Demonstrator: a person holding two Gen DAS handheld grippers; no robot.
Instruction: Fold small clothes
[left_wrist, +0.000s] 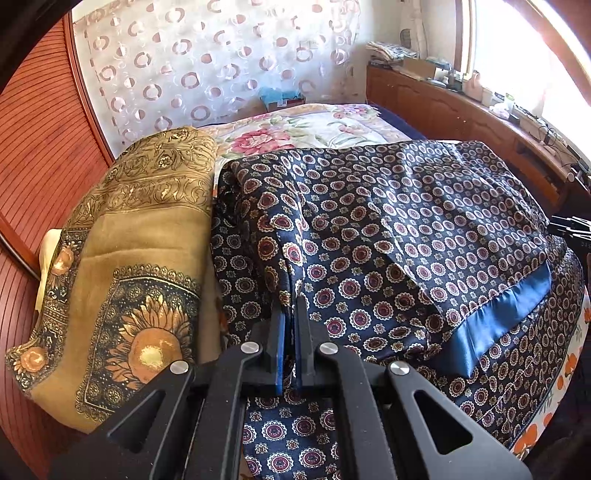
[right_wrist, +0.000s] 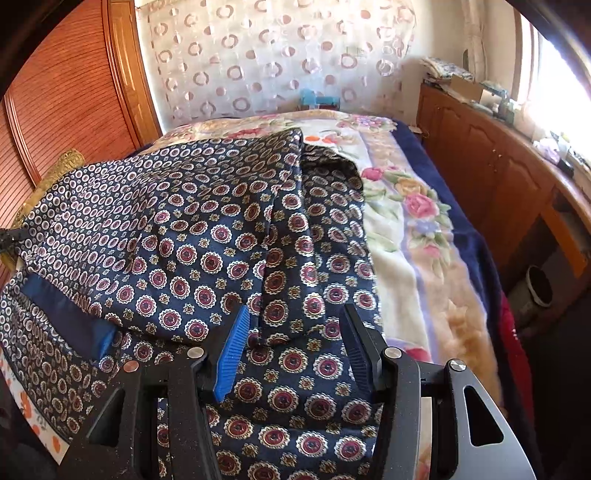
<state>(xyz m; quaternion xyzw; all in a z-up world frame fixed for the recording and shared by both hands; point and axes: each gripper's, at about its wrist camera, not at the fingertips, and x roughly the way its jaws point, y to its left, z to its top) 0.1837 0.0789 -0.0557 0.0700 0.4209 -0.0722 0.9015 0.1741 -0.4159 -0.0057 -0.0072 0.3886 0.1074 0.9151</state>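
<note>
Fold only begun: left gripper (left_wrist: 291, 314) clenched on the navy medallion-print satin garment (left_wrist: 388, 236) near the bed's (right_wrist: 406, 266) front edge; right gripper (right_wrist: 295, 325) released, straddling a raised fold.

A floral-blanketed bed (right_wrist: 406, 229) carries a navy patterned garment (right_wrist: 207, 229) beside a mustard scarf (left_wrist: 140, 240).

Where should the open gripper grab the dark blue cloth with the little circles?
Best guess: the raised fold of the navy patterned garment lying right between the right gripper pads. It stands up off the bed, so closing straight on from the near edge should pinch it. The left gripper is already shut on a similar ridge.
</note>
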